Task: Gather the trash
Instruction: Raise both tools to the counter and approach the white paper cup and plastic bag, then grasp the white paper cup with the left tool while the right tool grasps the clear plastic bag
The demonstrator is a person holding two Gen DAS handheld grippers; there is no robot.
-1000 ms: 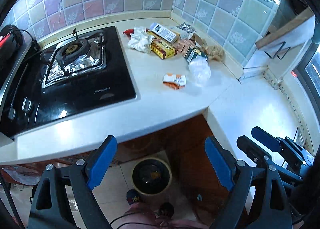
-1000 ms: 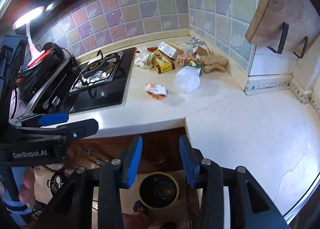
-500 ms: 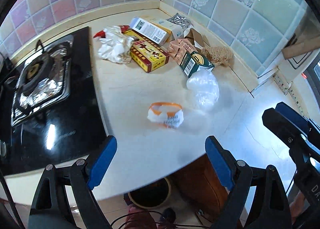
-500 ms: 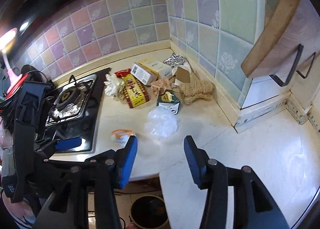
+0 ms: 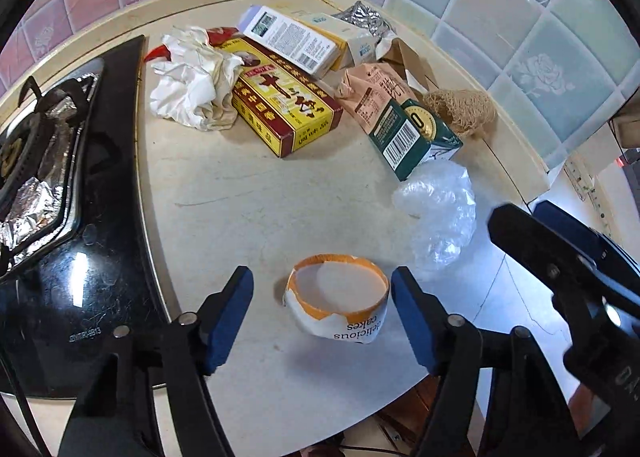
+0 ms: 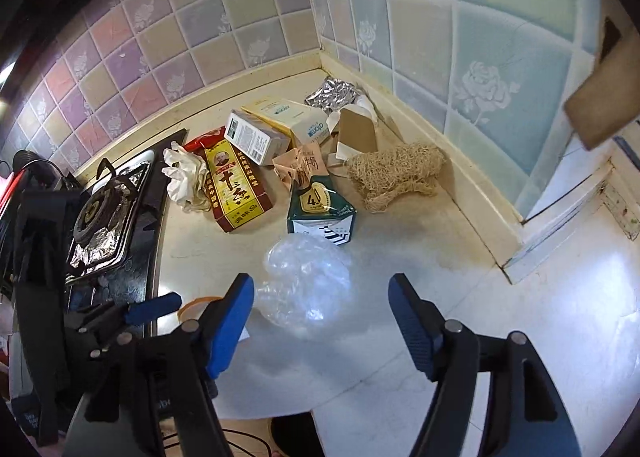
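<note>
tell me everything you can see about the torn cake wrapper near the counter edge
The cake wrapper is a torn paper ring, white outside with an orange rim, printed "delicious cakes" upside down as the left wrist view shows it. It stands open on the pale counter, empty, its lower edge ragged. It sits between the open jaws of the left gripper, which touch nothing. The clear plastic bag lies close beside it.

We see pastel rose-patterned wall tiles meeting in a corner above our pale desk, a black gas stove alongside.
</note>
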